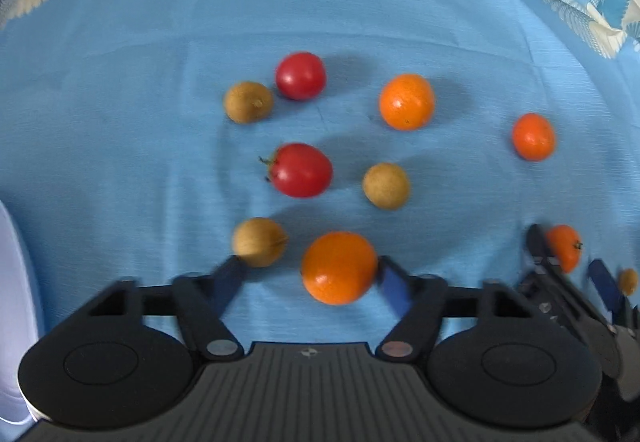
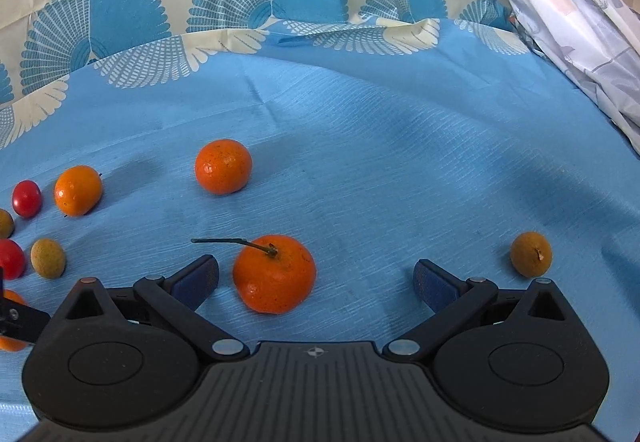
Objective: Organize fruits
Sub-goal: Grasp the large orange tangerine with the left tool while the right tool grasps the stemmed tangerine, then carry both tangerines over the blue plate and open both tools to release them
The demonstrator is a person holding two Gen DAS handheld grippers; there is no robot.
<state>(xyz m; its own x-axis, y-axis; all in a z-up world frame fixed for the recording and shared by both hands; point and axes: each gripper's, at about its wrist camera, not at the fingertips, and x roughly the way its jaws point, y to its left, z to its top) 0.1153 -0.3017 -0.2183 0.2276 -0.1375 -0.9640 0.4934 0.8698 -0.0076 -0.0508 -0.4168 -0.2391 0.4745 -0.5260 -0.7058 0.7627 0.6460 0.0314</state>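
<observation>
Fruits lie loose on a blue cloth. In the left wrist view my left gripper is open around a large orange; the right finger touches or nearly touches it. A brown longan sits by the left finger. Farther off lie two tomatoes, two longans and two oranges. In the right wrist view my right gripper is open around a stemmed mandarin. It also shows in the left wrist view.
A longan lies right of my right gripper. Two oranges, tomatoes and a longan lie to its left. Patterned cloth rises at the back, a pale curtain at right.
</observation>
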